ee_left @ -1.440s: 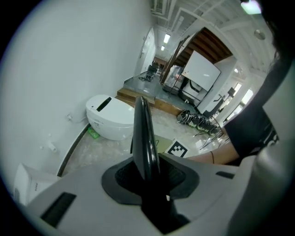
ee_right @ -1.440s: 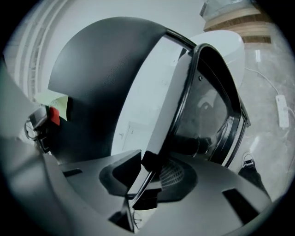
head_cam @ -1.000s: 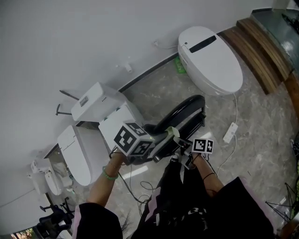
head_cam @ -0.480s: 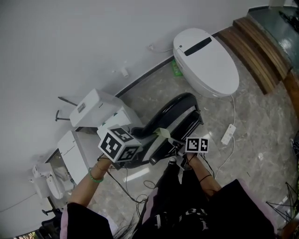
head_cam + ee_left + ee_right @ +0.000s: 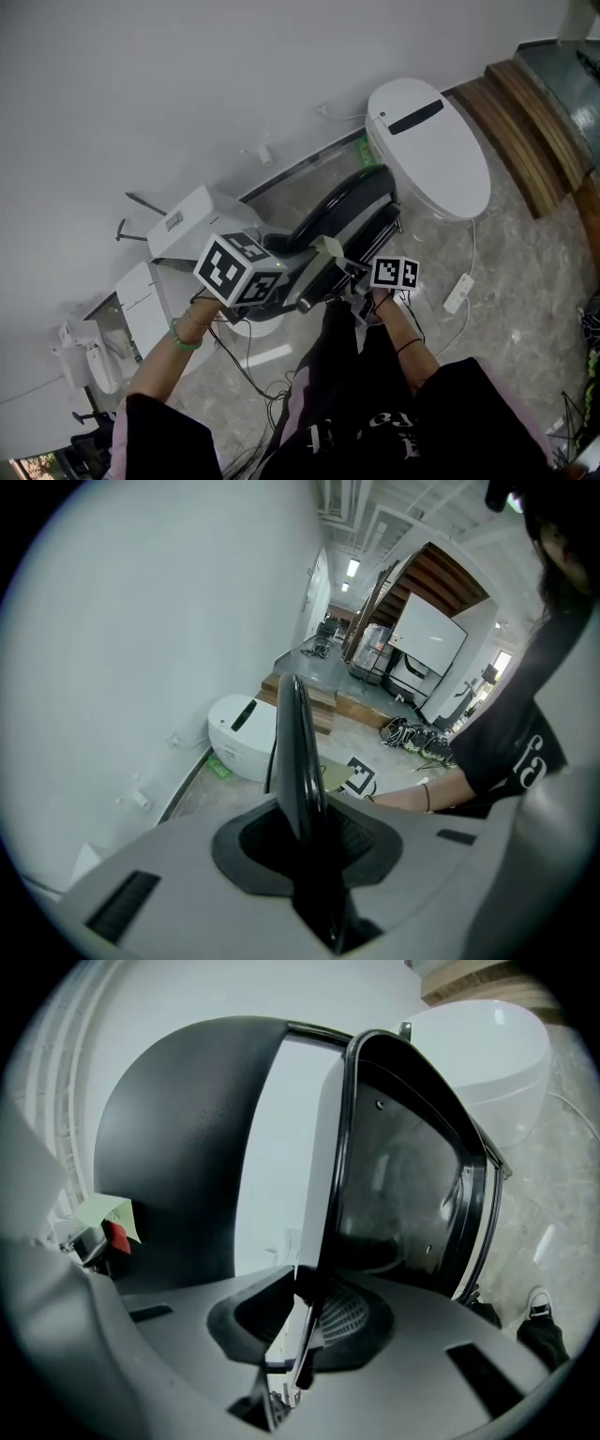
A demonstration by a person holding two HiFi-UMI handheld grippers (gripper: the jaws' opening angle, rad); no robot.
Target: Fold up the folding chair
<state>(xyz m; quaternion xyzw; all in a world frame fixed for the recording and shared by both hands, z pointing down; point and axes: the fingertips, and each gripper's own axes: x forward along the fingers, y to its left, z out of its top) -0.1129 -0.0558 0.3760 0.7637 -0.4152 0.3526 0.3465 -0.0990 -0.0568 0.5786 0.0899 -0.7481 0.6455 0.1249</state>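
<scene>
Grey marbled floor (image 5: 534,281) — a white toilet (image 5: 431,141), a power strip (image 5: 458,292) and loose cables (image 5: 249,367) lie on it.

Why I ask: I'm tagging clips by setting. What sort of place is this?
Probably a bathroom-fixture showroom or storeroom: a white toilet by the wall, more toilet units at left, wooden steps beyond.

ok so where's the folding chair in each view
Head view: folding chair at centre, black, just left of and below the white toilet.
Left gripper view: folding chair edge-on, a thin black blade up the middle; toilet left of it.
Right gripper view: folding chair fills the centre; toilet top right.
Shared landmark: the toilet.
</scene>
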